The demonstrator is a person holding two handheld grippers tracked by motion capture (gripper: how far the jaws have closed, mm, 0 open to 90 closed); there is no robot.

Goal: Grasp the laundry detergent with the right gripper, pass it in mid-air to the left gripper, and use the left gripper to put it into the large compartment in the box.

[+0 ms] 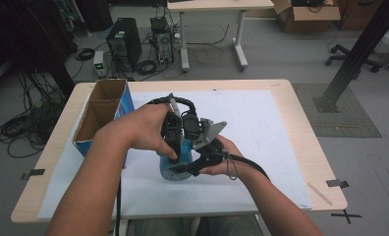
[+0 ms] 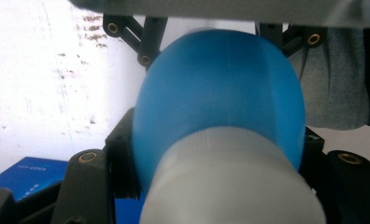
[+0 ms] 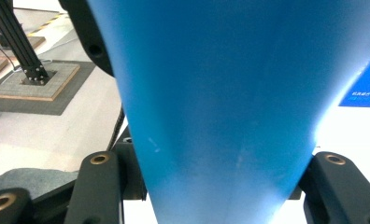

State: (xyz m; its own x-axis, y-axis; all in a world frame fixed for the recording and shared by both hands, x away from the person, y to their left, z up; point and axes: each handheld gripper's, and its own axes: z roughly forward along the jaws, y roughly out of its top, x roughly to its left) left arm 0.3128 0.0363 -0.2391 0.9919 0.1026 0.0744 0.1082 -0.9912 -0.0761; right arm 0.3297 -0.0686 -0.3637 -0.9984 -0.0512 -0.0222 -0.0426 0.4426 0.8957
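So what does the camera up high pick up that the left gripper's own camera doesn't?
The high view alone takes in the table, the open cardboard box, both hands and the room behind. The left gripper view alone shows the bottle's white cap close up, and the left gripper clamped on the bottle just above it. Both share the blue bottle, held by both grippers, and the white mat.

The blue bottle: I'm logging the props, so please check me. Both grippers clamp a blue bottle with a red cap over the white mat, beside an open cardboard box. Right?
Not quite: the cap is white, not red, as the left gripper view shows. The rest holds: the left gripper and the right gripper both clamp the blue bottle over the white mat, beside the open cardboard box.
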